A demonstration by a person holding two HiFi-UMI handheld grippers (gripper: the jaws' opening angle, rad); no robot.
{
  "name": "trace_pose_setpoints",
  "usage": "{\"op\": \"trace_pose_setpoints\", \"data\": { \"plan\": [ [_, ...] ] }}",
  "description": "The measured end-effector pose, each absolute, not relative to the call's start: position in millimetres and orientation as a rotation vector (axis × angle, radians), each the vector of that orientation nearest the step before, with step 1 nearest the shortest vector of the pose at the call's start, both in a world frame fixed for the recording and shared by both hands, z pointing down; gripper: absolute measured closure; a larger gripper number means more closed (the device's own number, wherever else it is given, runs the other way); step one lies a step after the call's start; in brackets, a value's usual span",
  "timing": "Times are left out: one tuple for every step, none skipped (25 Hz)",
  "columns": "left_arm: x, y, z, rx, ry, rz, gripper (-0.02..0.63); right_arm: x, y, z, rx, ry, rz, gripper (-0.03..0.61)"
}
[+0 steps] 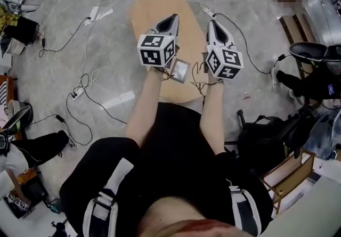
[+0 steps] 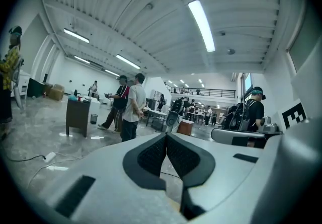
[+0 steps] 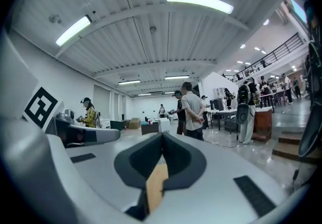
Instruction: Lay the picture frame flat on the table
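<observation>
A small grey picture frame (image 1: 181, 70) sits near the front edge of the oval light-wood table (image 1: 152, 9), between my two wrists. Its face shows from above; I cannot tell whether it lies flat or leans. My left gripper (image 1: 171, 17) hovers over the table to the frame's left, with its jaws shut and empty. My right gripper (image 1: 212, 22) hovers to the frame's right, also shut on nothing. Both gripper views look out level across the hall, with the left gripper (image 2: 165, 135) and the right gripper (image 3: 162, 134) closed tip to tip; the frame is hidden there.
Cables and a power strip (image 1: 93, 14) trail over the grey floor left of and behind the table. Black bags (image 1: 266, 137) and a wooden stool (image 1: 290, 174) stand at the right. People (image 2: 133, 107) stand farther off in the hall.
</observation>
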State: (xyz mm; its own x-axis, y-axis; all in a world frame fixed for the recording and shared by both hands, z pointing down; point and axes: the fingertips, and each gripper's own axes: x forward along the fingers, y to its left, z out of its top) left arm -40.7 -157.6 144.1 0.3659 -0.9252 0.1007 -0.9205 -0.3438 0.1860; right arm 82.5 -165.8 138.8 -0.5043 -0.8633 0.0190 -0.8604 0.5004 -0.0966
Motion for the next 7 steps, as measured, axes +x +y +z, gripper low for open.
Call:
{"op": "trace_pose_setpoints", "data": {
  "plan": [
    [-39.5,-158.3,143.9,2.415,-1.658,-0.033,0.606,82.8,-166.1,137.9,-1.548,2.699,-0.135,0.568],
    [-38.4,-159.6,142.7,2.419,-1.658,-0.034,0.606,82.9,-167.0,136.3,-1.546,2.702,-0.124,0.568],
    [-37.4,-161.4,141.1,2.424,-1.657,-0.034,0.606,82.8,-168.5,134.9,-1.544,2.704,-0.116,0.568],
    [-36.5,-163.2,140.0,2.429,-1.656,-0.033,0.606,82.5,-170.2,134.1,-1.542,2.704,-0.111,0.568],
    [-35.5,-164.9,139.5,2.433,-1.654,-0.030,0.606,82.2,-171.8,133.9,-1.540,2.705,-0.108,0.568],
    [-34.5,-166.4,139.5,2.435,-1.651,-0.027,0.606,82.0,-173.3,134.0,-1.537,2.708,-0.107,0.568],
    [-33.4,-167.9,139.7,2.436,-1.648,-0.024,0.606,81.7,-174.9,134.3,-1.534,2.710,-0.106,0.568]
  ]
}}
